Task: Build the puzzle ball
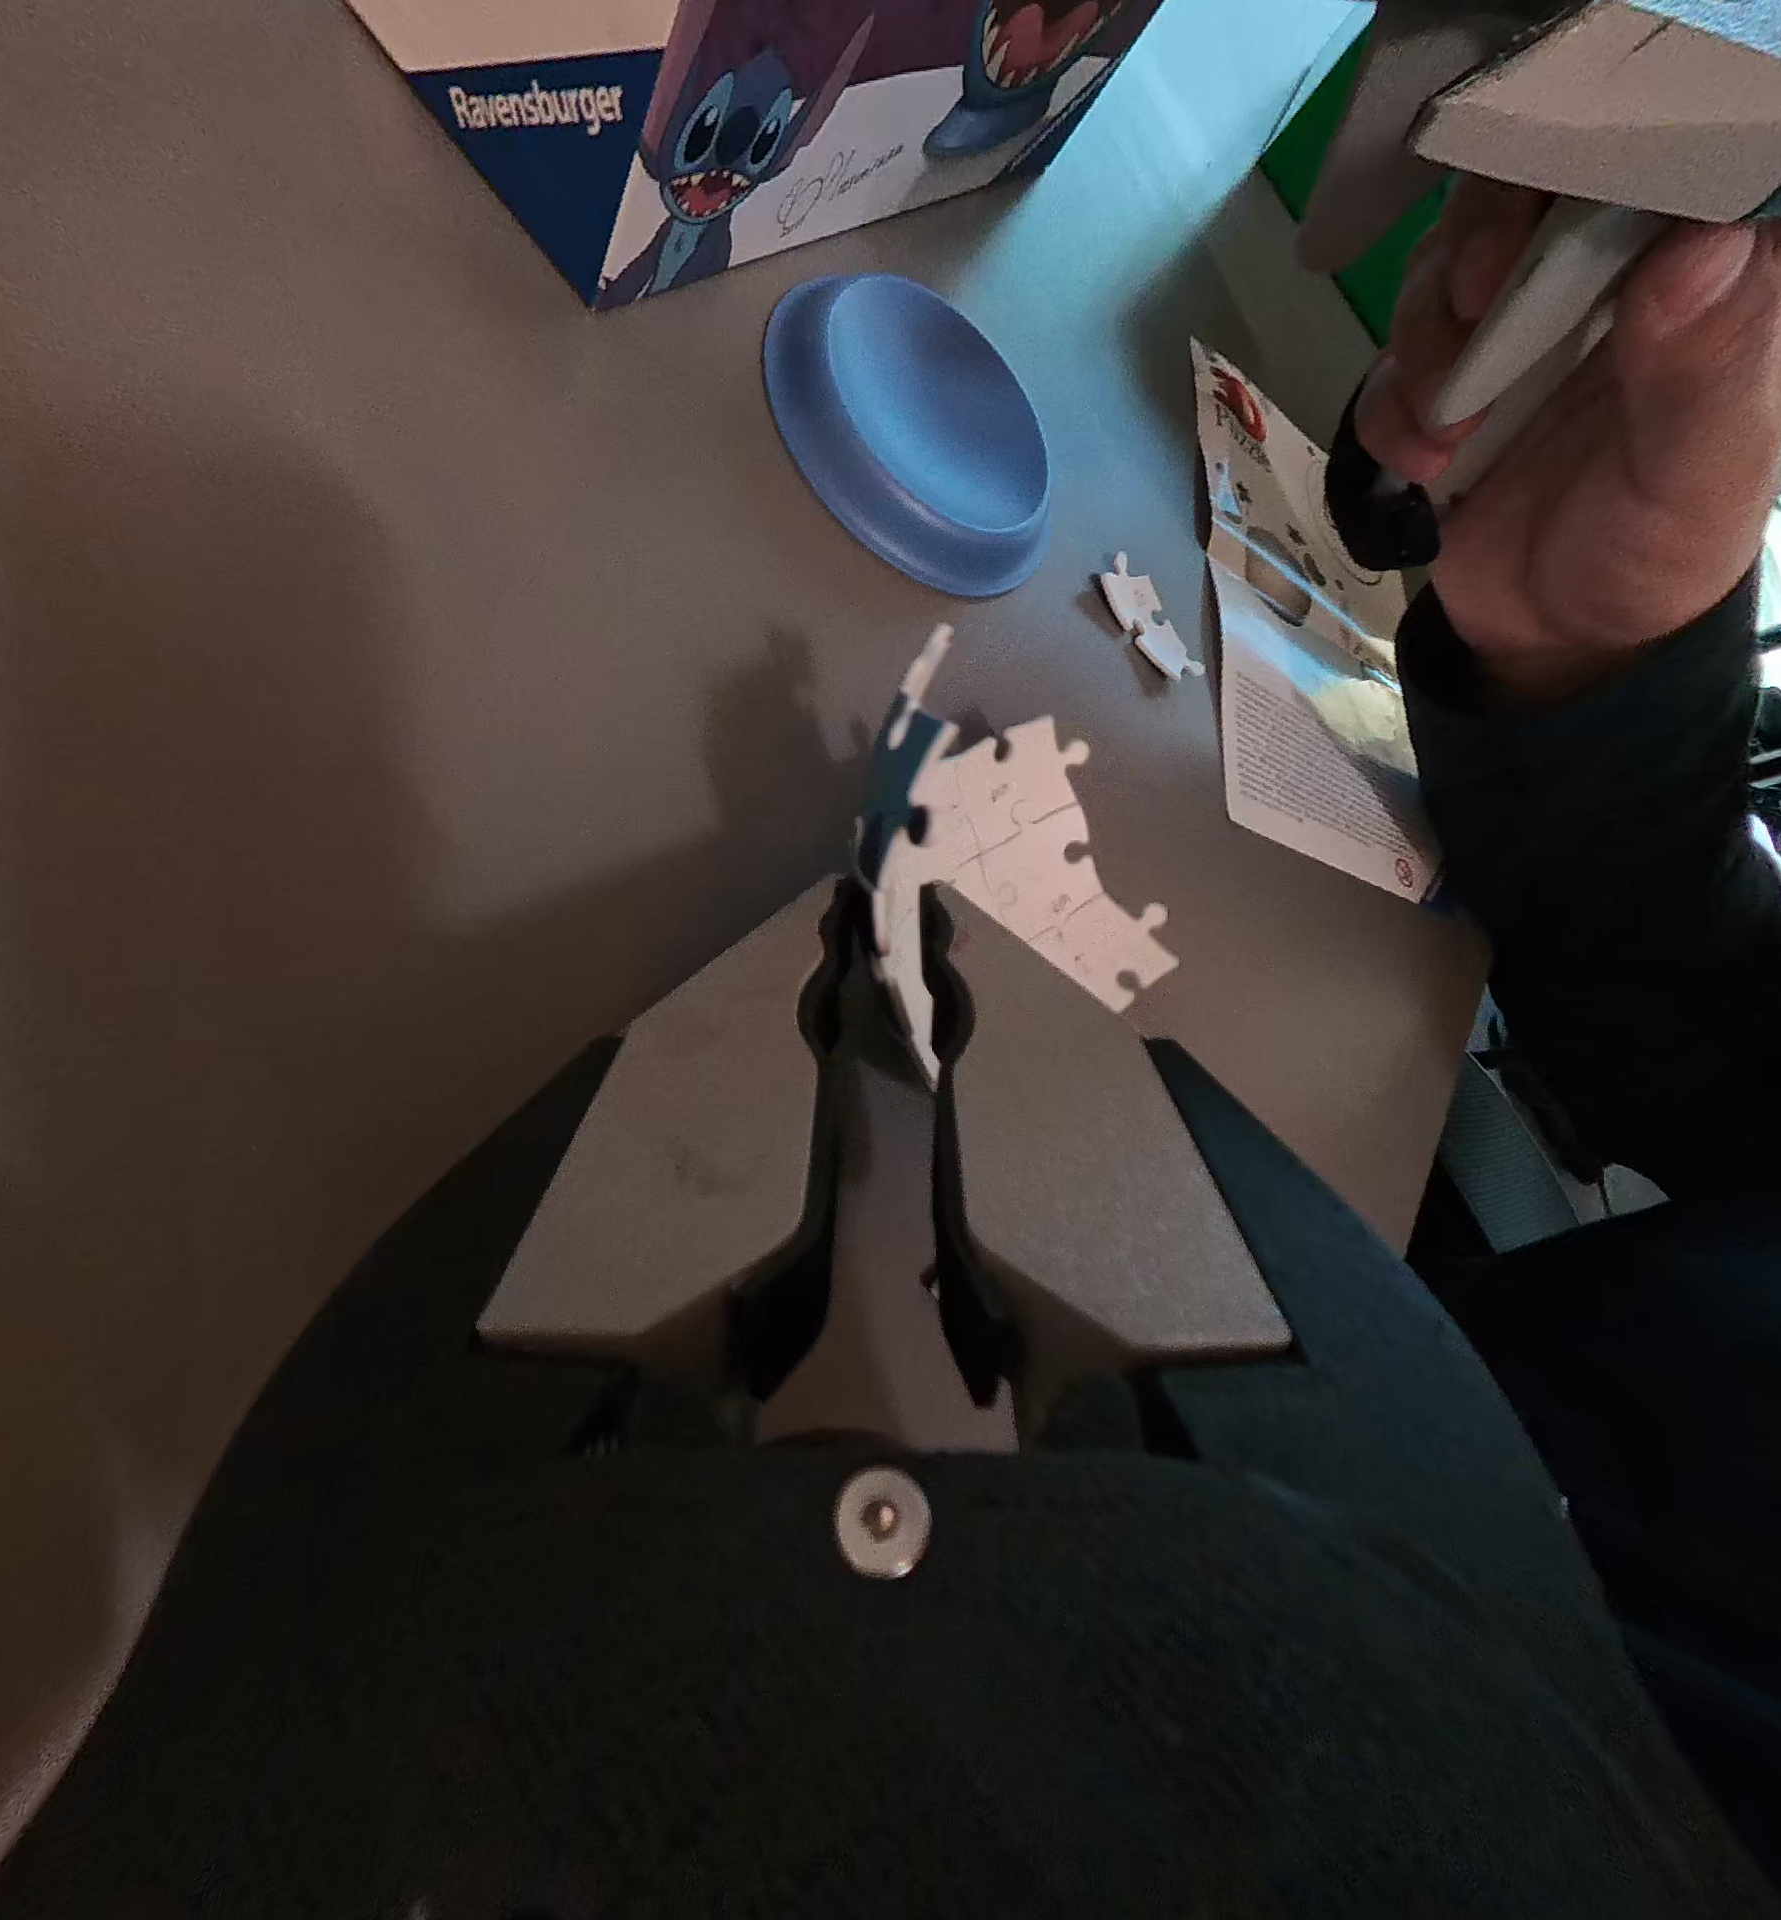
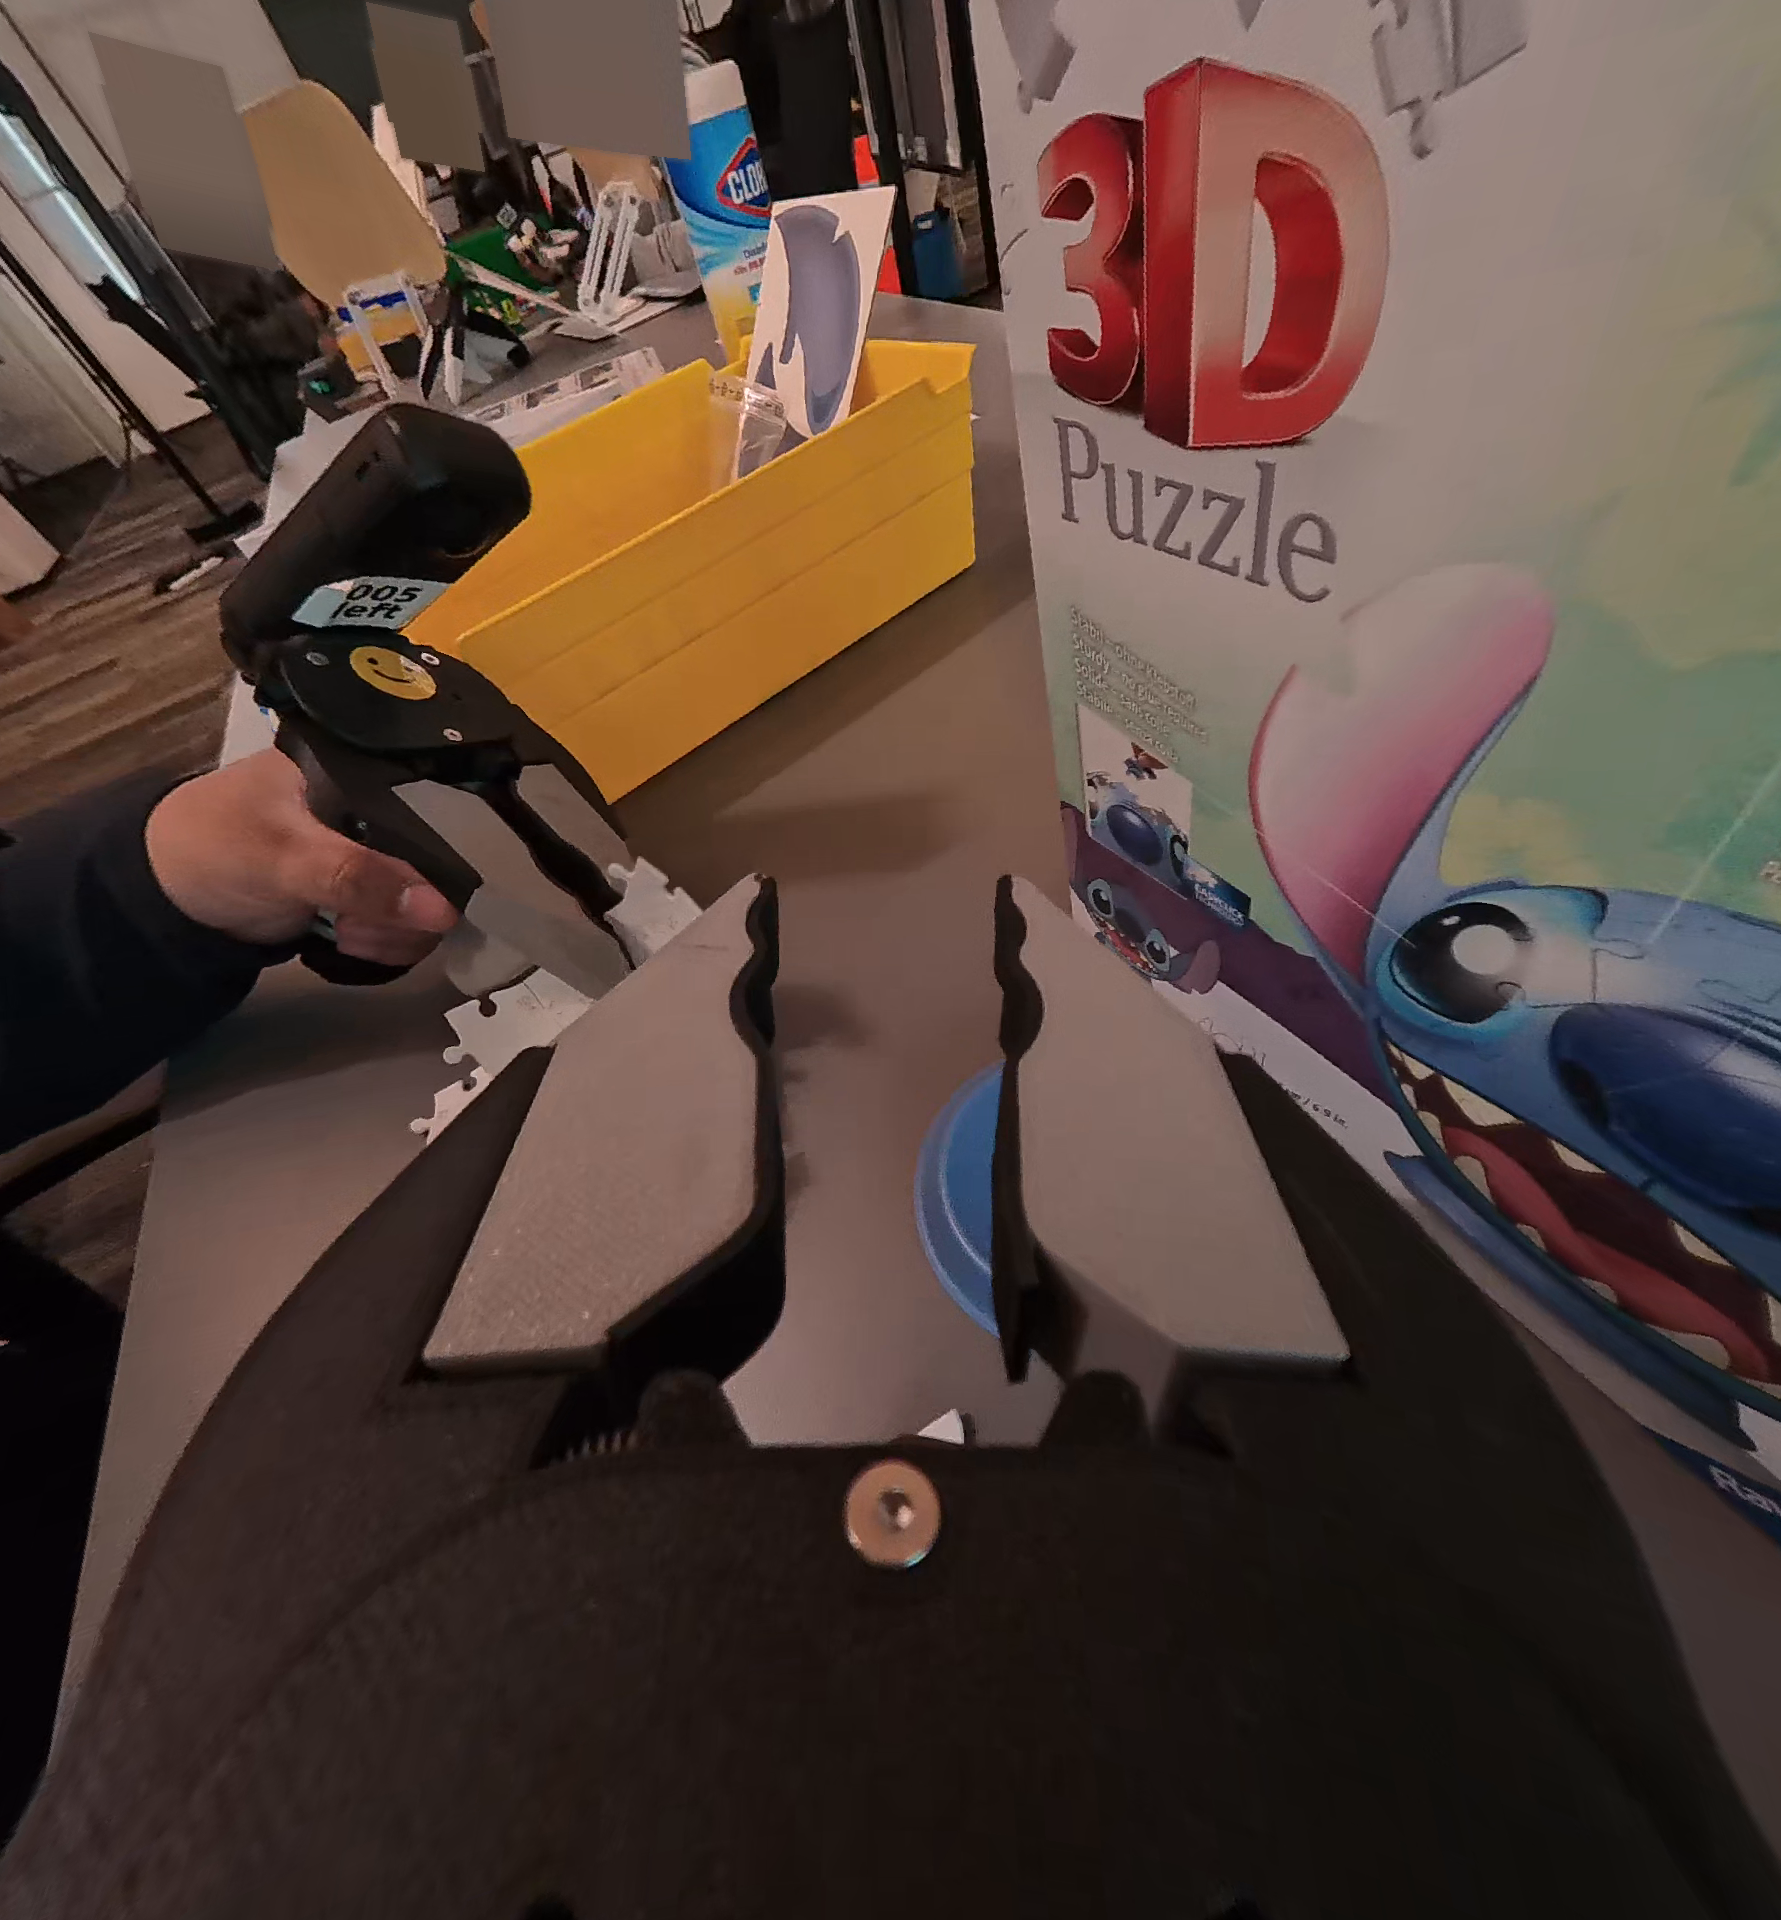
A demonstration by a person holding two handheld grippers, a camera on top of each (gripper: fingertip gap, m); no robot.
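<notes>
Table [image 1: 242, 623]: grey top, serving as the work surface for everything below.

Box [image 2: 1437, 727]: the puzzle's carton is standing at the far edge, picture side facing the person, probably kept there as a reference for the finished ball.

Bin [image 2: 740, 582]: yellow, sitting behind the work area with a printed card leaning in it; likely parts storage, well apart from the action.

Leaflet [image 1: 1301, 675]: lying flat near the right hand, within reading reach.

Stand [image 1: 907, 436]: blue dish-shaped base, sitting empty between box and pieces. Judgement: it is waiting to take the ball once enough shell exists.

Right gripper [image 2: 881, 935]: jaws are standing apart with nothing between them, hovering above the table near the stand. It appears to be free to fetch the next piece.

Left gripper [image 1: 891, 935]: jaws are clenched on the curved section [image 1: 969, 831], a joined strip of several white-backed pieces. It is holding the strip edge-on and lifted off the table, so the open tabs are facing outward for mating.

Flat section [image 1: 1062, 894]: more joined pieces just beside the held strip; whether they are touching it I cannot tell.

Loose pair [image 1: 1146, 613]: two joined pieces lying face down near the leaflet, well clear of the grippers. Judgement: likely the next pickup; build is at an early stage.
</notes>
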